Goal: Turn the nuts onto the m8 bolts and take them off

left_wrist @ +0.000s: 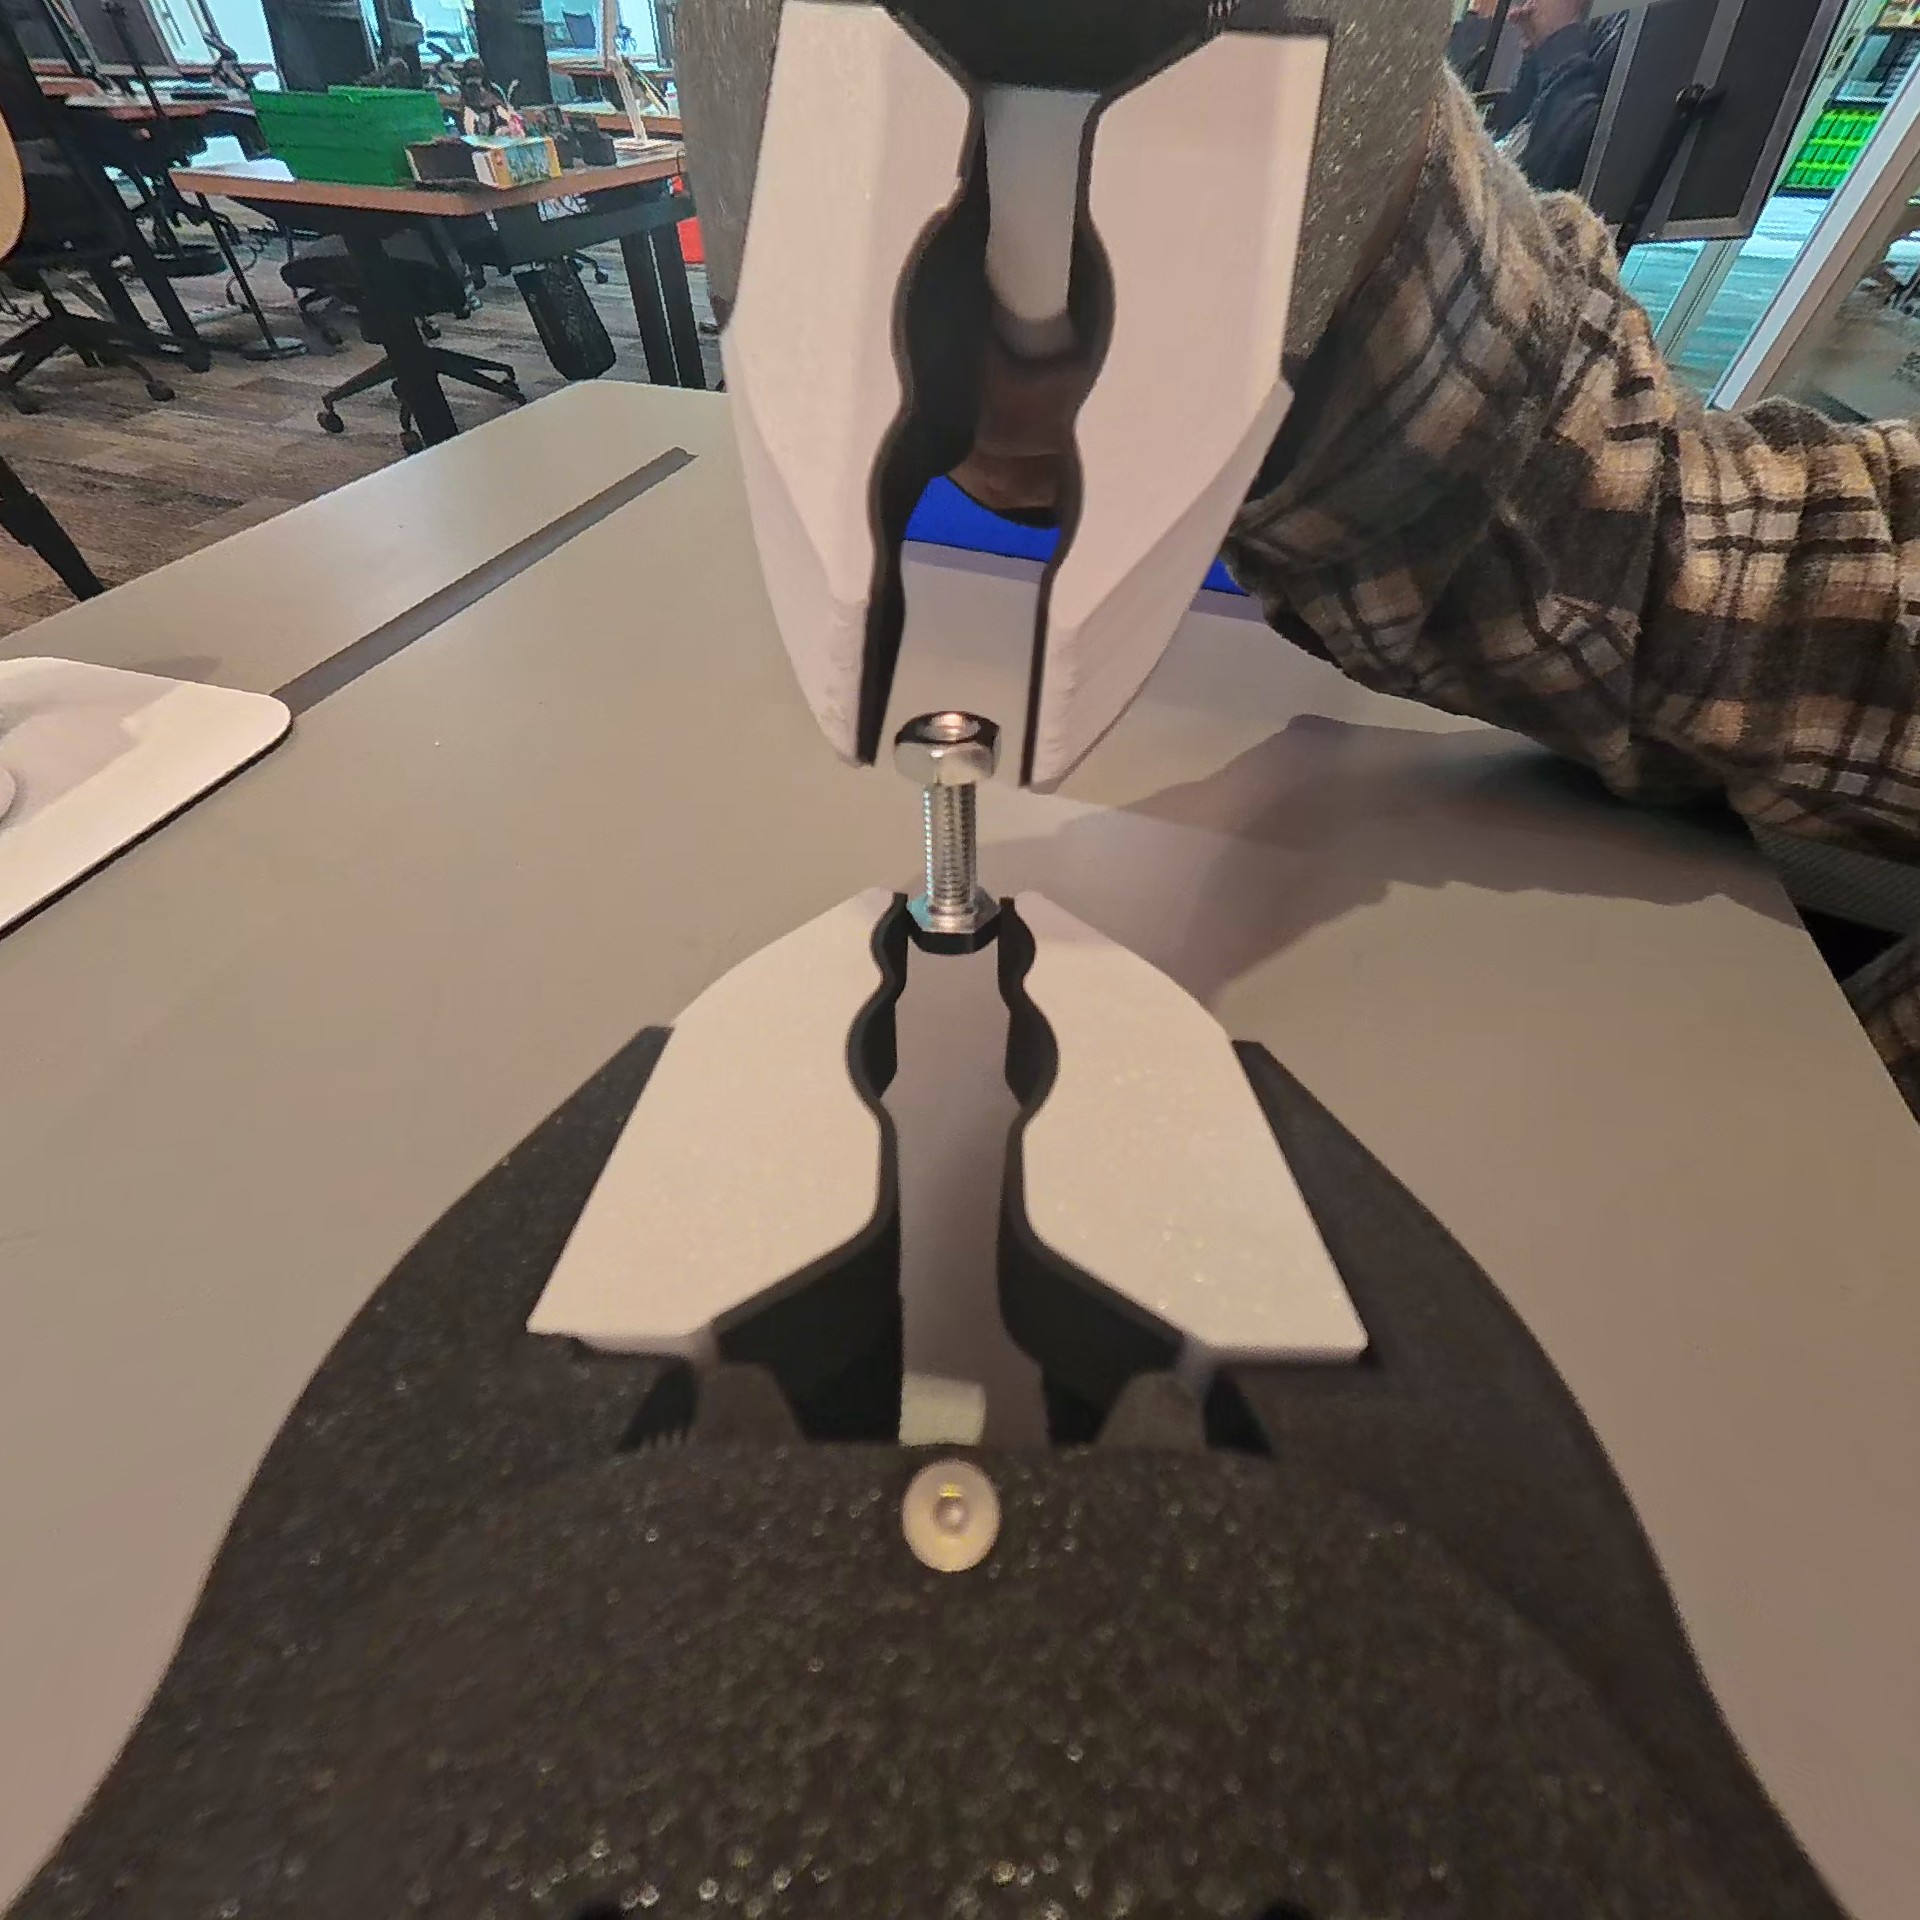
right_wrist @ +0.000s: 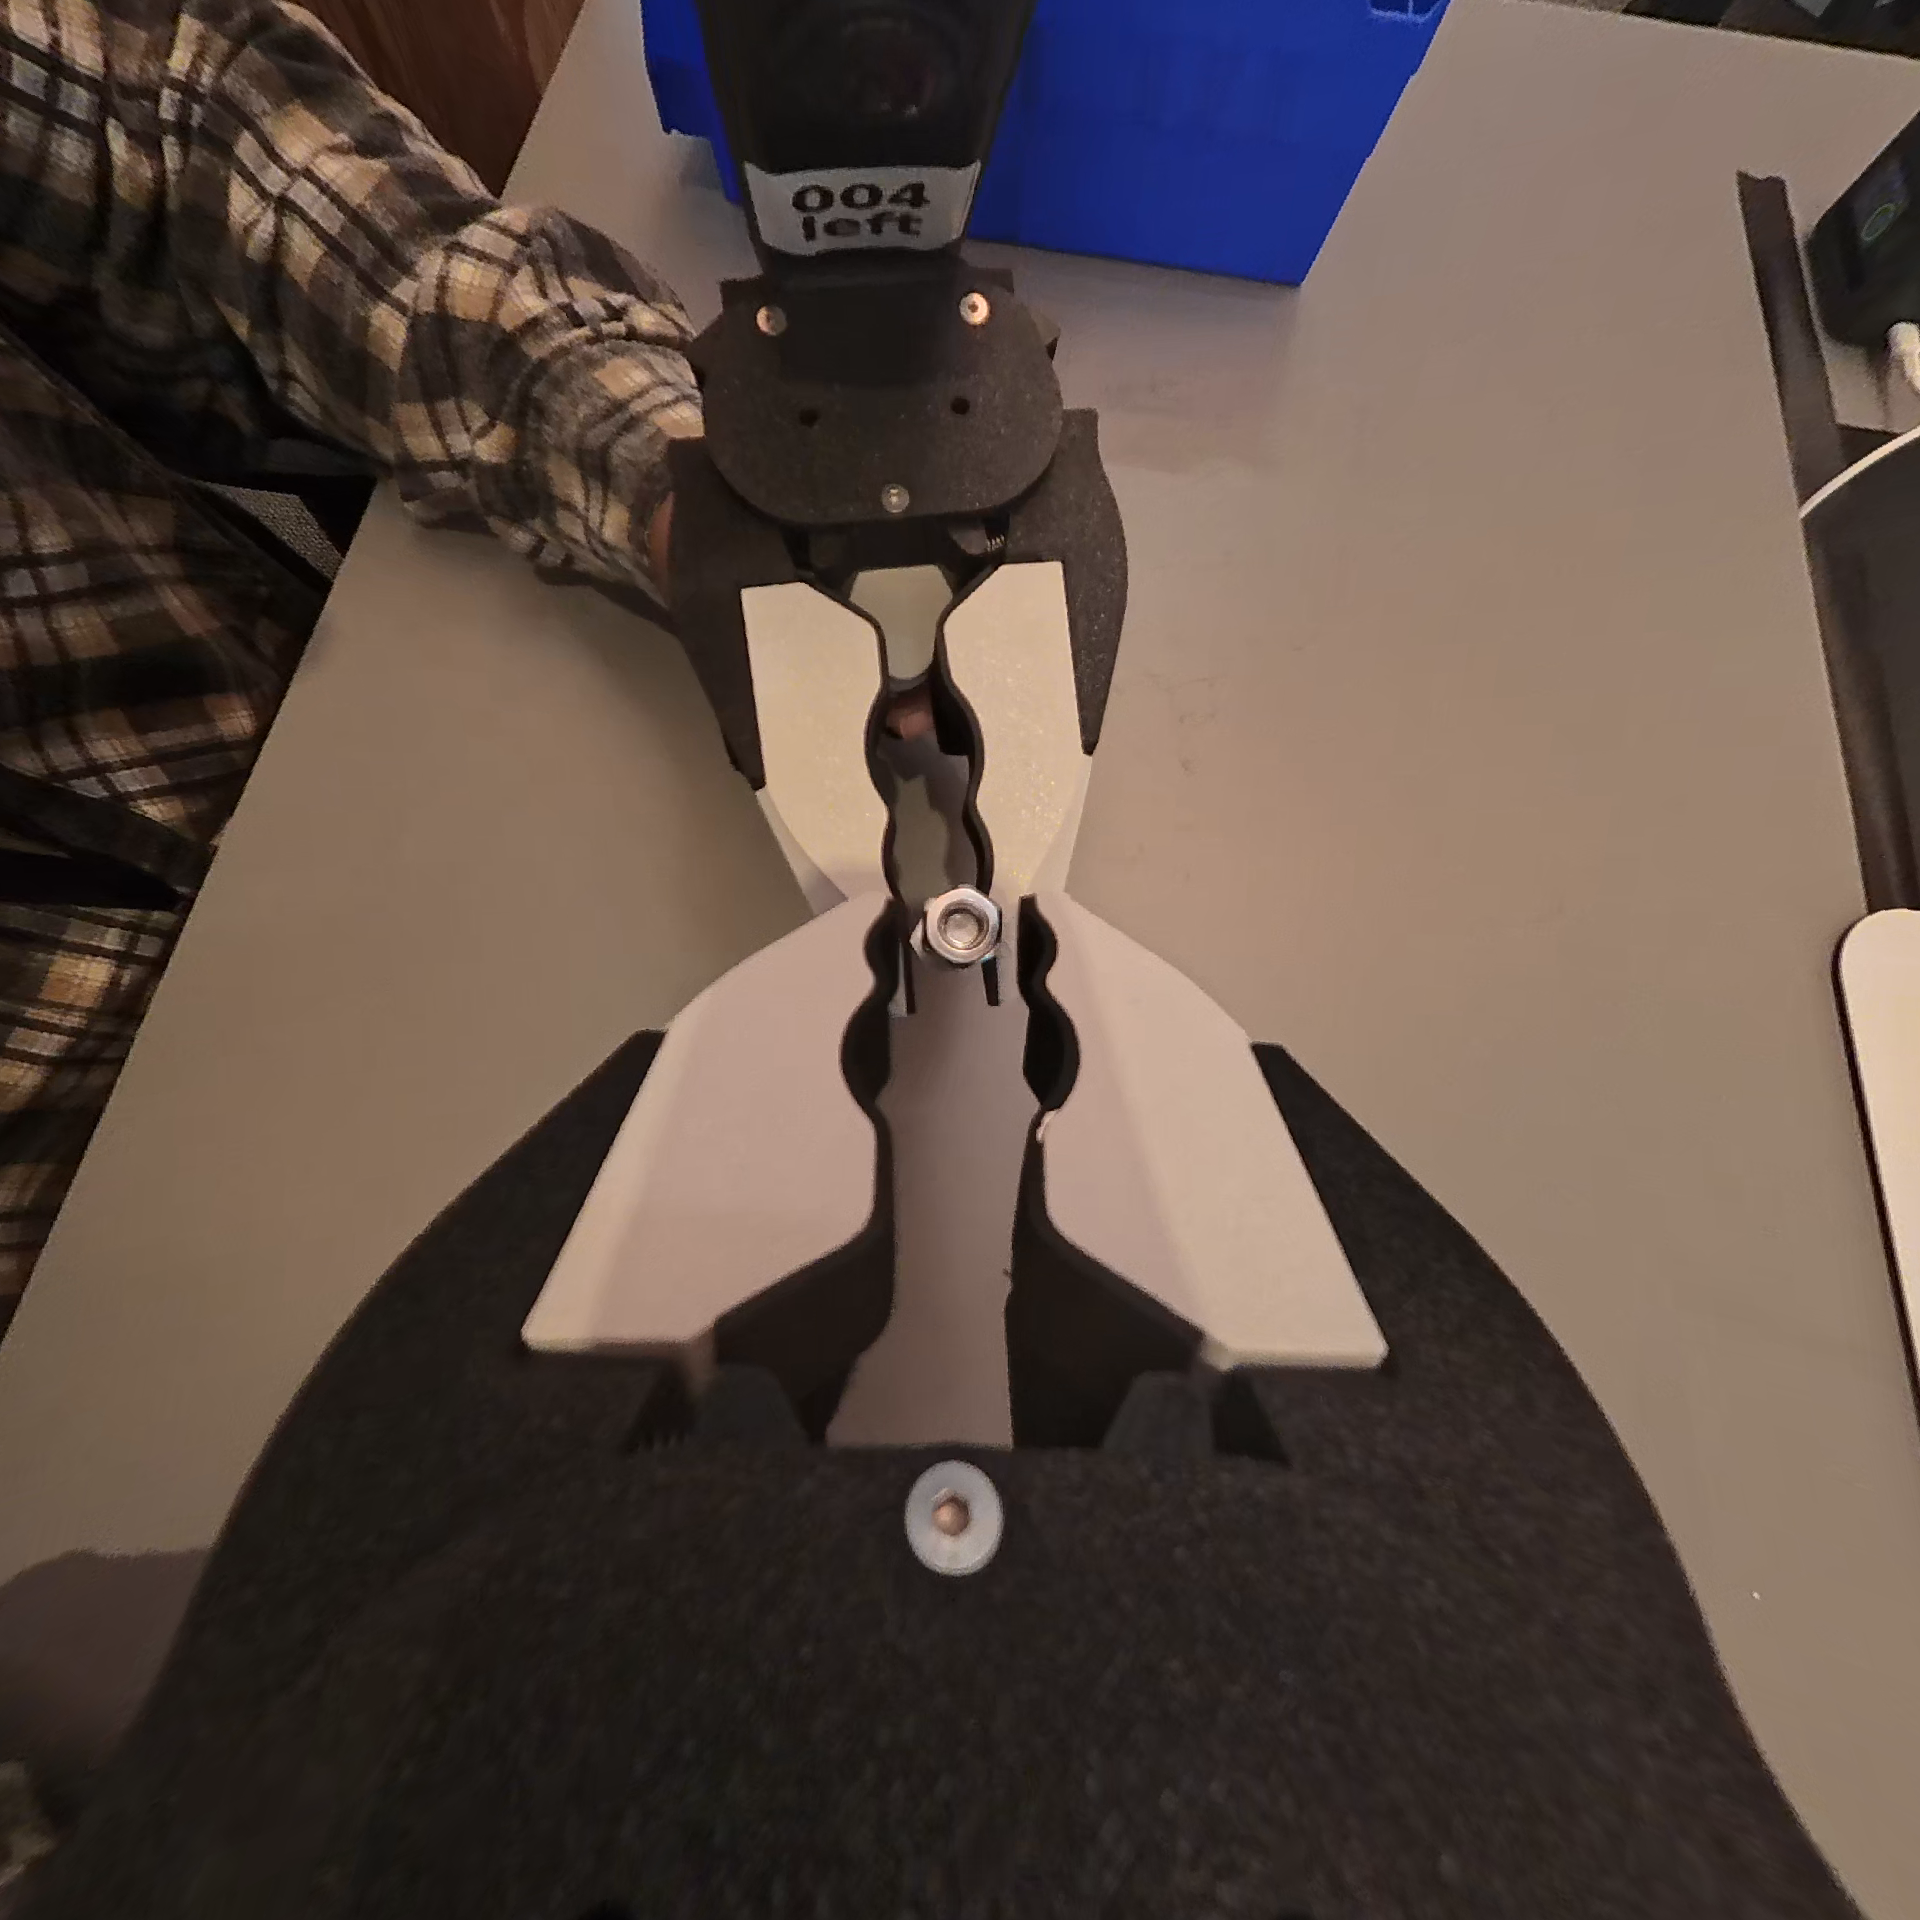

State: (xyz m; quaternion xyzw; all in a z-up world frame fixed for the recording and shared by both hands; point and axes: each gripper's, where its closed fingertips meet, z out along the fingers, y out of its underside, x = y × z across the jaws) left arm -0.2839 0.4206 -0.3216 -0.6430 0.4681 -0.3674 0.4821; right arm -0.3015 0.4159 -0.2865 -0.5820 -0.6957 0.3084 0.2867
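Observation:
A silver M8 bolt [left_wrist: 944, 847] stands upright above the grey table [left_wrist: 416, 987]. My left gripper [left_wrist: 951, 916] is shut on the bolt's hex head at the bottom. A silver nut [left_wrist: 945, 750] sits at the top end of the thread. My right gripper [left_wrist: 948, 767] comes down from above, and its jaws stand around the nut with a small gap on one side. In the right wrist view the nut [right_wrist: 961, 928] shows end-on between my right gripper's [right_wrist: 956, 930] tips, with the left gripper [right_wrist: 940, 896] beyond it holding the bolt.
A blue bin [right_wrist: 1143, 125] stands at the table's far end. A white tray [left_wrist: 104, 769] lies to one side. A dark device with a white cable [right_wrist: 1870, 260] sits beyond a table slot [right_wrist: 1797, 436]. A plaid sleeve [left_wrist: 1558, 520] rests on the table edge. Office desks and chairs are behind. The grippers are tip to tip, or close to it.

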